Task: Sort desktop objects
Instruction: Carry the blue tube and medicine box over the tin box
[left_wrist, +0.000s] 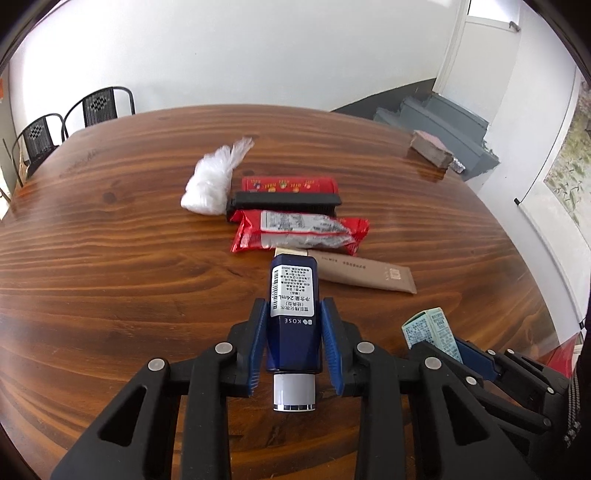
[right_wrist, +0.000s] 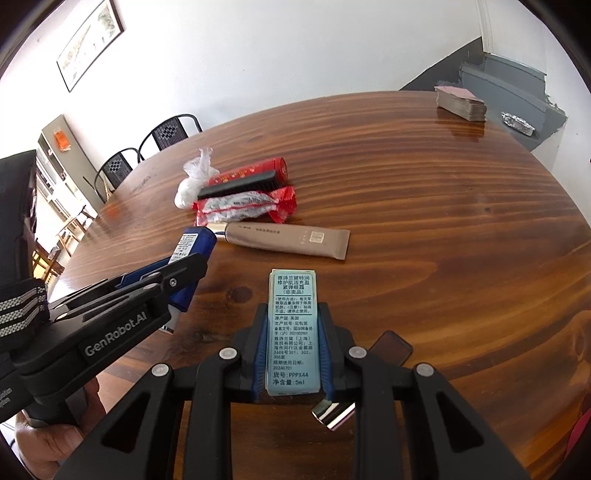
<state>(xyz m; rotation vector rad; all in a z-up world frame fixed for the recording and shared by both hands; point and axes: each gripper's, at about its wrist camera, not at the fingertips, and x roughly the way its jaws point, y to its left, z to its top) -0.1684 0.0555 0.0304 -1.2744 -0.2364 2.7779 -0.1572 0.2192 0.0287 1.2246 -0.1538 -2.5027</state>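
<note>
You have a round table (left_wrist: 110, 258) of dark, strongly grained wood in front of you. Near its middle lies a small cluster: a knotted white plastic bag (left_wrist: 210, 181), a red box (left_wrist: 290, 183) just beside it, a black comb (left_wrist: 284, 202) against the box, and a red snack wrapper (left_wrist: 301, 232) in front of the comb. A tan tube (left_wrist: 365, 275) lies next to the wrapper. Far off at the edge sits a deck of cards (right_wrist: 460, 104). Close to you there is a small dark flat piece (right_wrist: 391, 347), perhaps a lid, and a shiny metal cap (right_wrist: 332, 413).
</note>
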